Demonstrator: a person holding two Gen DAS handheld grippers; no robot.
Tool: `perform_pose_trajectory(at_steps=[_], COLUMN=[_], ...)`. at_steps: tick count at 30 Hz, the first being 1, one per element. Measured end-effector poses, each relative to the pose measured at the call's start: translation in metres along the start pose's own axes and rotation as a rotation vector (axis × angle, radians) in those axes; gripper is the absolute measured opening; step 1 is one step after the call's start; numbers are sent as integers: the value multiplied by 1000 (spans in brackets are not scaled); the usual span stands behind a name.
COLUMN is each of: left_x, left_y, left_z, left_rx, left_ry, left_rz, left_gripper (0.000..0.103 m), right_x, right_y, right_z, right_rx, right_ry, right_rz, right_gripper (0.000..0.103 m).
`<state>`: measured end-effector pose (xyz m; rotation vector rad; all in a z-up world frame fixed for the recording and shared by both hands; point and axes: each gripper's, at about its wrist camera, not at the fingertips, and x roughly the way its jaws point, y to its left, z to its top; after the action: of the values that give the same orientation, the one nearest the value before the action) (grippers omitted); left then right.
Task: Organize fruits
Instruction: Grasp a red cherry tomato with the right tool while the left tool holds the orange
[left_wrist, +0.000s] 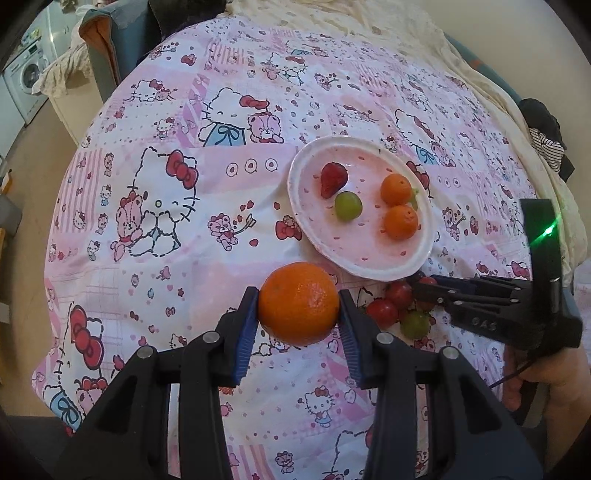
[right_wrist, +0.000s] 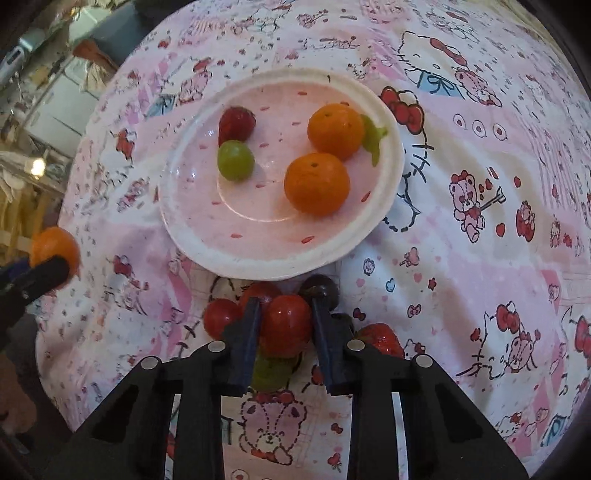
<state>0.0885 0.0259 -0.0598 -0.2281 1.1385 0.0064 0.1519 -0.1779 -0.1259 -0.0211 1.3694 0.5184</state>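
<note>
My left gripper is shut on an orange mandarin, held above the cloth just in front of the pink plate. The plate holds a strawberry, a green grape and two mandarins. My right gripper is shut on a red cherry tomato in a small pile of fruit below the plate. The pile has more red tomatoes, a green grape, a dark grape and a strawberry.
A pink cartoon-print cloth covers the round table. A cream blanket lies at the far side. Dark clothing lies at the right edge. A washing machine stands far left.
</note>
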Motion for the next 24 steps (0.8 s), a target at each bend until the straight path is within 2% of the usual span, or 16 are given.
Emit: perform_pose_trajectory(at_steps=[8,17,24], left_x=[2,-12,-33], left_y=[5,10,21], left_z=[2,6,21], left_rx=[-4,19,15], left_ry=[-23,-113,-184], left_rz=[20,54,91], left_gripper=[37,37,37], right_x=[-27,-76,-109], right_y=[-23,-37,-46], right_z=[-10,-21,-9], right_rx=[135,204,203], right_ry=[-86,-232,-337], right_rz=[131,182,183], right_gripper=[29,29,29])
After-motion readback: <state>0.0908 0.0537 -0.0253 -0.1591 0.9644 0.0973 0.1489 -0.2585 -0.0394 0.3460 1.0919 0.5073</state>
